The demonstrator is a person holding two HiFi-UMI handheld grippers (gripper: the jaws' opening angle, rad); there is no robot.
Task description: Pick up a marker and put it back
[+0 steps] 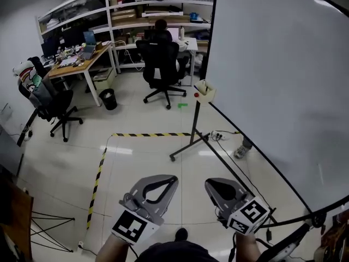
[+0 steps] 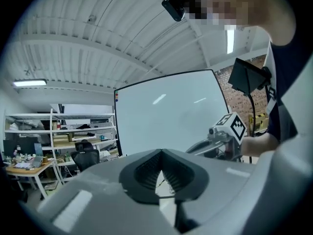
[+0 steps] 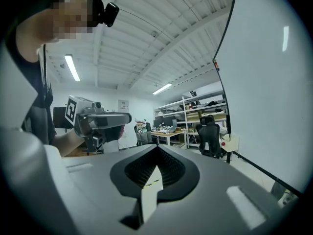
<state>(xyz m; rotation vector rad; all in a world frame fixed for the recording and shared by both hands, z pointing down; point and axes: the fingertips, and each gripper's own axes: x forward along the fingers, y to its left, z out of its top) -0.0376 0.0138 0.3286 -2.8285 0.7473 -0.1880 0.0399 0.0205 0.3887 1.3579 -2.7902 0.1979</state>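
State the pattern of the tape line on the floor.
The tape line has yellow and black stripes, best seen in the head view.

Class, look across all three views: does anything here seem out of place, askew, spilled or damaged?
Nothing stands out. The whiteboard looks intact, its small tray sits at its end, the floor shows no spill, and the left gripper and right gripper are shut and empty.

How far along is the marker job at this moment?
Nothing visibly done. Nothing in hand: the left hand-held gripper and right hand-held gripper are both shut and empty, held low over the floor. The tray at the whiteboard edge, with something red on it, sits well ahead. Either the whole pick-up and return remain, or it is finished; the pictures cannot tell.
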